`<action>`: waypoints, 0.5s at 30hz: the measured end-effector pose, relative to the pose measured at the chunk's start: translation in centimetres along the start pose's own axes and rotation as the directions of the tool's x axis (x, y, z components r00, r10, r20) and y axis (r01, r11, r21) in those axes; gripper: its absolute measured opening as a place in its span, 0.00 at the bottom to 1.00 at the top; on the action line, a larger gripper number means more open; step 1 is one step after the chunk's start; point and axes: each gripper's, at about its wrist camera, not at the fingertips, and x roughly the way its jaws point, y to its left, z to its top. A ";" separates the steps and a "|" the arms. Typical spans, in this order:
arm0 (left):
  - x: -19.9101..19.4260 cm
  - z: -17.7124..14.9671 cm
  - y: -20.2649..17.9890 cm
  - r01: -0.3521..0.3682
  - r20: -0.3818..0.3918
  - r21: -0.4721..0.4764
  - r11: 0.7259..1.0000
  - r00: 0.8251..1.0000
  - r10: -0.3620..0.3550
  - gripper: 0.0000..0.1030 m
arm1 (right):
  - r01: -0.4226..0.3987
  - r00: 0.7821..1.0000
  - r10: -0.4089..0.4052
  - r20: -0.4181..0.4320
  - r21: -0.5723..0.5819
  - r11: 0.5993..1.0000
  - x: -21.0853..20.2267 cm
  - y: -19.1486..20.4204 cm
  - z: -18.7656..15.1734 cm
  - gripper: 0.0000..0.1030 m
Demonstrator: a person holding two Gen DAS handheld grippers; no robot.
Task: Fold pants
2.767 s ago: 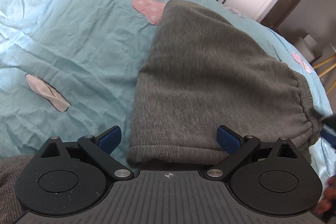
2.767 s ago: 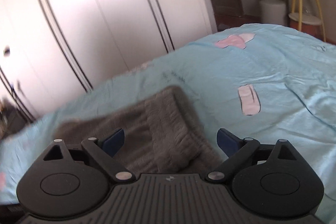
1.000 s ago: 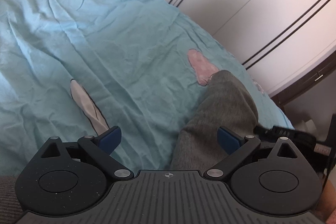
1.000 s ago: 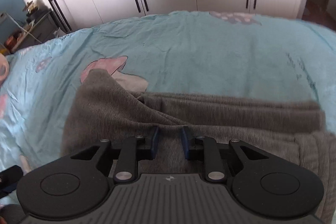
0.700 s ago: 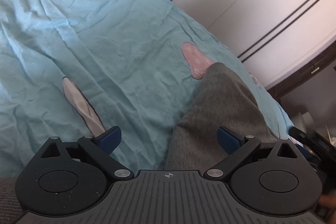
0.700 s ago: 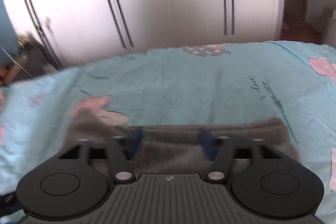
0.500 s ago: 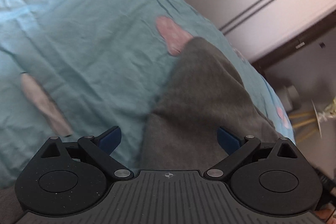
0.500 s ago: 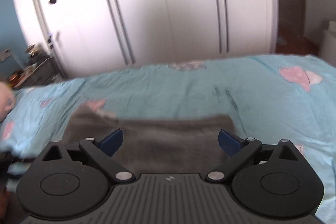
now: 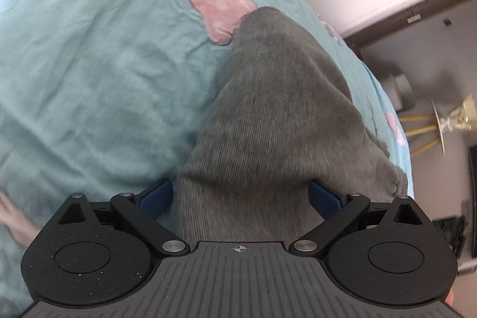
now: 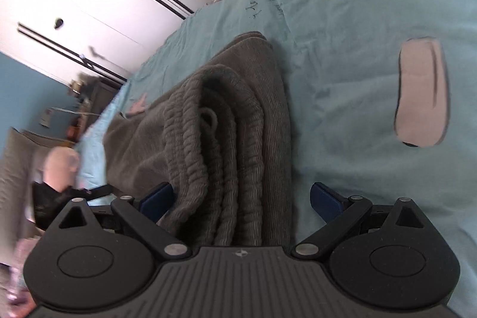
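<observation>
Folded grey pants (image 9: pixel 277 121) lie on the bed (image 9: pixel 89 64), near edge hidden beneath both spread, empty claws: left claw (image 9: pixel 241 195), right claw (image 10: pixel 241 195). Left margin blurred.

Folded pants (image 9: pixel 277 121) fill the gap between the left fingers (image 9: pixel 156 195); bare bed (image 9: pixel 89 64) lies open to their left. Right of the right fingers (image 10: pixel 323 197), bed (image 10: pixel 357 49) is open.
</observation>
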 end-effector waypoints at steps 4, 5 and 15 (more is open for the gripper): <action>1.2 0.7 -0.5 0.076 -0.043 0.036 0.996 0.996 -0.074 0.97 | -0.072 0.997 0.072 -0.031 -0.006 0.997 1.1 -0.5 0.7 0.95; 1.5 0.8 -0.7 0.080 -0.053 0.056 0.995 0.996 -0.077 0.97 | -0.088 0.995 0.087 -0.043 -0.012 0.996 1.6 -0.5 0.8 0.95; 4.5 1.1 -1.5 0.201 -0.116 0.111 0.973 0.975 -0.189 0.99 | -0.124 0.985 0.105 -0.135 -0.137 0.983 5.5 1.9 1.7 0.96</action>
